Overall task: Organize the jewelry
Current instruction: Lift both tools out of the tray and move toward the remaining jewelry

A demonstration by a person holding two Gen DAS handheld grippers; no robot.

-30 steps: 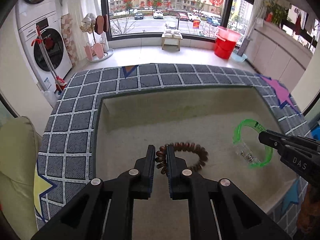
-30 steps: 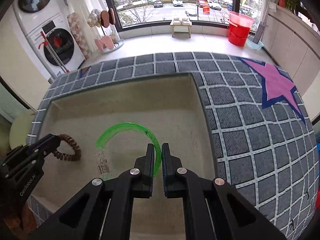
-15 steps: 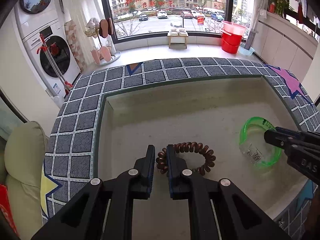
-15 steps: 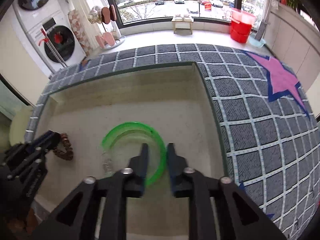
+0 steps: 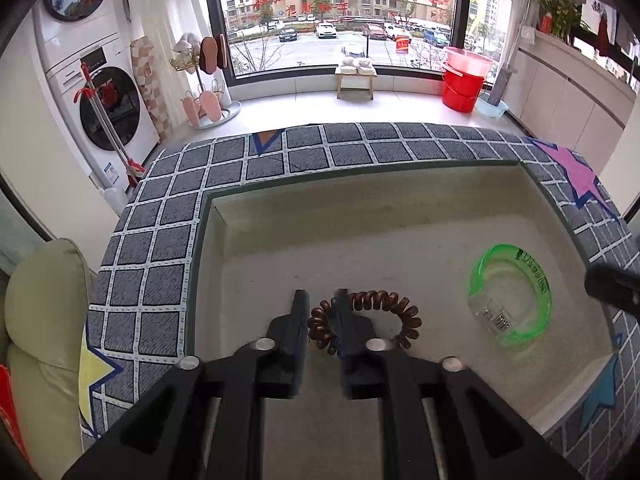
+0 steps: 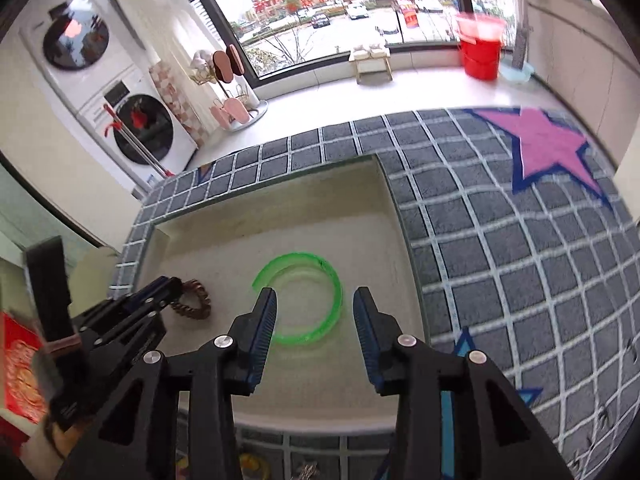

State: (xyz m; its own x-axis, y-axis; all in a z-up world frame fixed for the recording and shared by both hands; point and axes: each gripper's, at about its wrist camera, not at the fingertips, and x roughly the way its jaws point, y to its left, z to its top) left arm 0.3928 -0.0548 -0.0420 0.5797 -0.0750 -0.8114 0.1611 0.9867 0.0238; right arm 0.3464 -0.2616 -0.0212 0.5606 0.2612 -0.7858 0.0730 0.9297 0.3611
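Observation:
A brown coiled bracelet (image 5: 384, 312) lies on the beige floor of a shallow tray (image 5: 360, 216). My left gripper (image 5: 320, 300) stands over its left end, with the fingers slightly apart and the coil between them. A green translucent bangle (image 5: 510, 296) lies flat at the tray's right. In the right wrist view my right gripper (image 6: 314, 300) is open and empty, above the bangle (image 6: 304, 300). The bracelet (image 6: 196, 300) and the left gripper's fingers (image 6: 160, 292) show at the left there.
The tray sits in a grey grid-pattern mat (image 6: 500, 240) with a pink star (image 6: 548, 148). A cream cushion (image 5: 40, 320) lies at the left. Beyond are a washing machine (image 5: 108, 116), a red bucket (image 5: 464, 84) and a small stool (image 5: 356, 76).
My right gripper opened, let go of the green bangle and drew back and up. My left gripper's fingers parted a little around the brown bracelet.

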